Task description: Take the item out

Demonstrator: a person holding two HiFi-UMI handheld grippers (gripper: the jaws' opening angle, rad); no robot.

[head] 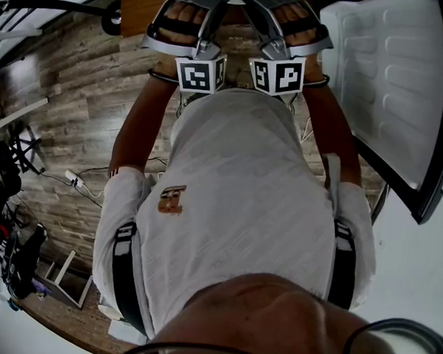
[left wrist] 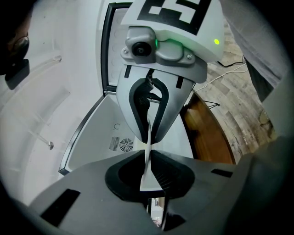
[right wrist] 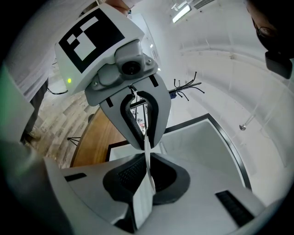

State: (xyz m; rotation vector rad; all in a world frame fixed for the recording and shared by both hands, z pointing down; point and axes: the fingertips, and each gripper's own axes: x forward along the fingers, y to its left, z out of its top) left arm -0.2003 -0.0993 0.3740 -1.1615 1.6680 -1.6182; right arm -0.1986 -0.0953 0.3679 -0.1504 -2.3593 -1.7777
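White short-sleeved shirt [head: 244, 182], small orange-brown chest logo [head: 172, 199]. Black straps [head: 125, 268] at the sides, possibly a harness. Grey shells, black pads [left wrist: 174, 176] on left gripper [left wrist: 149, 158] and right gripper [right wrist: 148, 160]; black-and-white marker cubes [head: 200, 75].

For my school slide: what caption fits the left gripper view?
The left gripper and right gripper meet tip to tip, both pinching one thin white sheet.

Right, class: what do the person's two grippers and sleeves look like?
The left gripper and right gripper are matching light grey plastic shells with black ribbed pads inside the jaws. Each carries a white cube printed with black square markers, plus a small camera and green light. The person wears a white short-sleeved shirt with black shoulder straps.
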